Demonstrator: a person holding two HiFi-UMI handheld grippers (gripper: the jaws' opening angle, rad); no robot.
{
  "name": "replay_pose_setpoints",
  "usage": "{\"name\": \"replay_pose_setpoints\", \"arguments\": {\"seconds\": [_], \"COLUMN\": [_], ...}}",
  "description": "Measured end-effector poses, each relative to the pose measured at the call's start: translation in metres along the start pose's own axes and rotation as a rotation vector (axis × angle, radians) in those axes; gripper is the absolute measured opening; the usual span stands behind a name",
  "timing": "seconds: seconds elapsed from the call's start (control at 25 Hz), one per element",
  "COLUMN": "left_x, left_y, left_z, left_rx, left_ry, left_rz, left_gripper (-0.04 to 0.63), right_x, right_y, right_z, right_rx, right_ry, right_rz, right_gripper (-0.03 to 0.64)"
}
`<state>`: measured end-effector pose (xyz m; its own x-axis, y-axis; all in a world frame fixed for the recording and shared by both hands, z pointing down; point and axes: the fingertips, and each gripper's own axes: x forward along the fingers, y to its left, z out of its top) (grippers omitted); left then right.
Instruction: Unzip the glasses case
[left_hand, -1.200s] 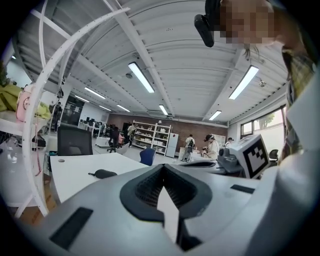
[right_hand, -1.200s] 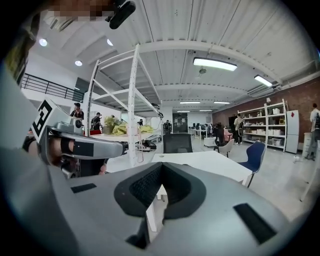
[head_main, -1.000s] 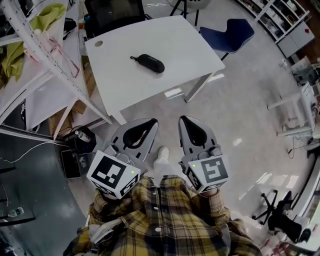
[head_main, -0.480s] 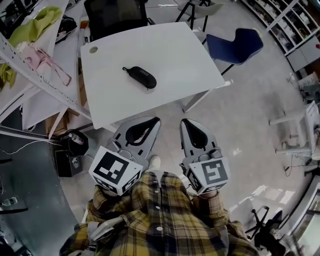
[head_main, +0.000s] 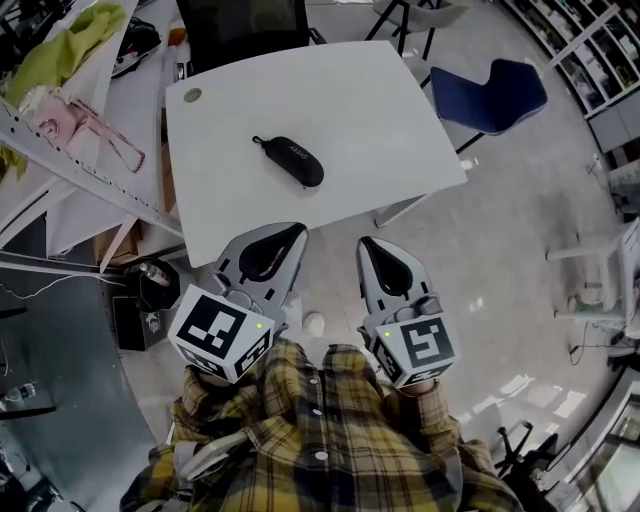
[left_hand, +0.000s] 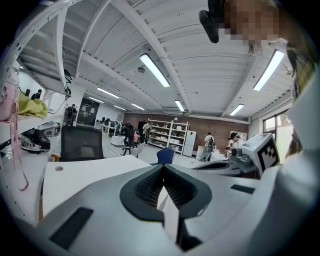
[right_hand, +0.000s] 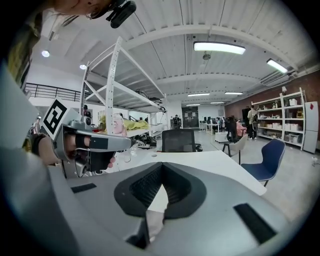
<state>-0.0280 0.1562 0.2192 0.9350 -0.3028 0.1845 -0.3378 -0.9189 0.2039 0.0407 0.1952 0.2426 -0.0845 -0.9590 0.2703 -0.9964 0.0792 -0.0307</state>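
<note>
White laminate dominates the head view: a table (head_main: 330, 100) stands on a pale grey floor (head_main: 500, 230), with a white metal rack (right_hand: 116, 85) running along its left side, green and pink cloth heaped around it. A black office chair (head_main: 240, 25) is drawn up at the table's far edge, and a blue chair (head_main: 490, 92) stands just off its right corner. At the bottom of the view is my yellow-and-black plaid shirt (head_main: 320, 430). In front of it I hold the left gripper (head_main: 298, 230) and the right gripper (head_main: 365, 243) side by side, both aimed at the table with their tips close to its near edge. Each gripper's own view shows its dark ribbed pads pressed together, so both are fully closed and grip nothing. The black glasses case (head_main: 290, 160) lies flat on the tabletop, left of centre, with a short loop at its left end, well apart from both grippers. A small round cable hole (head_main: 192, 95) marks the table's far left corner.
</note>
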Motion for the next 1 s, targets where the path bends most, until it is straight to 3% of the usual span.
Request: {"name": "replay_pose_setpoints", "arguments": {"seconds": [0.52, 0.64, 1.0], "left_x": [0.081, 0.095, 0.117], "left_y": [0.126, 0.146, 0.196], "left_z": [0.048, 0.05, 0.031], "left_rx": [0.045, 0.072, 0.088], "left_ry": [0.016, 0.055, 0.176], "left_rz": [-0.059, -0.097, -0.155], "left_gripper": [0.008, 0.008, 0.008], "right_x": [0.143, 0.17, 0.208], "right_y": [-0.039, -0.054, -0.072], "right_z": [0.051, 0.058, 0.043], "right_rx": [0.028, 0.038, 0.054], "right_ry": [0.036, 0.032, 0.086], "right_rz": [-0.054, -0.09, -0.089], "right_gripper": [-0.002, -0.002, -0.002]}}
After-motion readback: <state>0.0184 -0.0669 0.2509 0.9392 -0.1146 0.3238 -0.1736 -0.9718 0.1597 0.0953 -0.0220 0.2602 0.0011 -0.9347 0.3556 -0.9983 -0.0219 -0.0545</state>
